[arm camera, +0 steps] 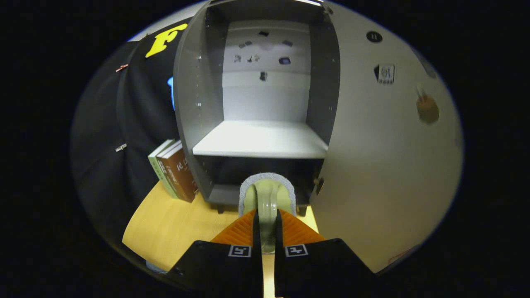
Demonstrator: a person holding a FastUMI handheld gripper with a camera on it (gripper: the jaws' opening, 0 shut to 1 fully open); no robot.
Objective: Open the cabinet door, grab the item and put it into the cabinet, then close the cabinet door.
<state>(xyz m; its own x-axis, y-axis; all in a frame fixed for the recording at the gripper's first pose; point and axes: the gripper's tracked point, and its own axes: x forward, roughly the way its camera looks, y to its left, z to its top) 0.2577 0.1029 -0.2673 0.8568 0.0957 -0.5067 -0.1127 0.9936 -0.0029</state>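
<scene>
- The cabinet [198, 103] stands open straight ahead of the fingers, on a pale wooden table [174, 223]; its back wall is light and carries a few small dark marks too small to make out
- The cabinet door [381, 165] is swung wide to the right, its inner face turned toward the camera, with a hinge fitting and a round brownish knob-like spot on it
- A white shelf [261, 140] splits the inside into a tall, lit upper compartment and a low, dark lower one; both look bare as far as can be seen
- A few books [176, 171] lean against the cabinet's left outer wall, touching it
- The gripper [267, 223] is clenched on the item [267, 196], a pale green handled piece with a grey fuzzy rim, likely a scrubber or sponge holder; both fingers press its narrow handle from either side
- The item is held up off the table, just in front of the lower compartment's mouth and below the shelf's front edge
- Step in hand, as I judge it: door opened, item grabbed, carrying it in
- Next move calls for going forward into one compartment, clearing the shelf edge, letting go, backing out, then reaching right for the door
</scene>
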